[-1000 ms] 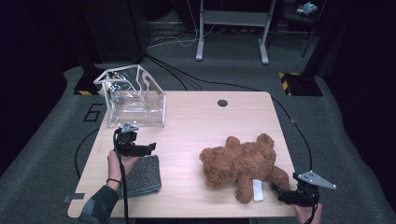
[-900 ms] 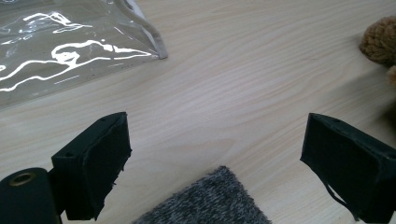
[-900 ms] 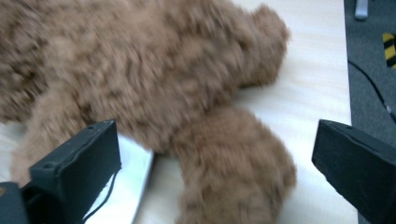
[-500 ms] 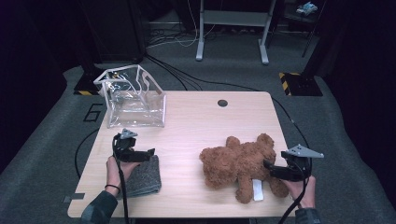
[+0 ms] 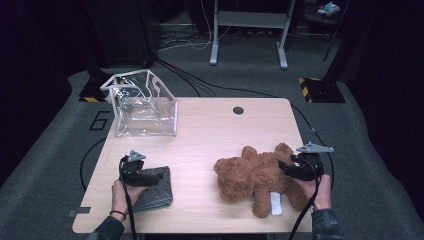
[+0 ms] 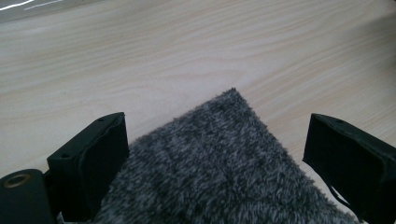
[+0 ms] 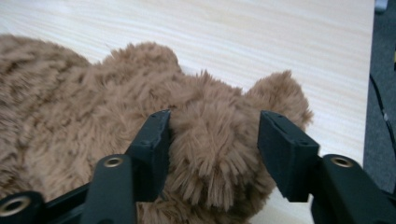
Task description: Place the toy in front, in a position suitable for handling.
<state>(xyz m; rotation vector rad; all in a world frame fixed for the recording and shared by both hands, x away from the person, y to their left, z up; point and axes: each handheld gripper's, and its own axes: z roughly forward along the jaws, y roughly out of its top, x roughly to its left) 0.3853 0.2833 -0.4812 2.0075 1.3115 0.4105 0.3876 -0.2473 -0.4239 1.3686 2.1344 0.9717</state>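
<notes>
A brown teddy bear (image 5: 250, 175) lies on the right half of the wooden table (image 5: 215, 130), with a white tag (image 5: 275, 204) near its leg. My right gripper (image 5: 283, 167) reaches in from the right at the bear's head (image 7: 210, 140). Its jaws have just been closing and stand around the head; one pad touches the fur and the other stands a sliver off. A folded grey cloth (image 5: 159, 192) lies at the front left. My left gripper (image 5: 151, 176) hovers low over the cloth's corner (image 6: 219, 158), jaws open on either side of it.
A clear plastic bag (image 5: 145, 107) with white trim stands upright at the table's back left corner. A dark round hole (image 5: 238, 110) sits near the back edge. Cables run over the grey floor behind the table.
My right gripper has come in from the front right edge up to the bear's head, and its jaws have narrowed. My left gripper has sunk lower onto the cloth's corner.
</notes>
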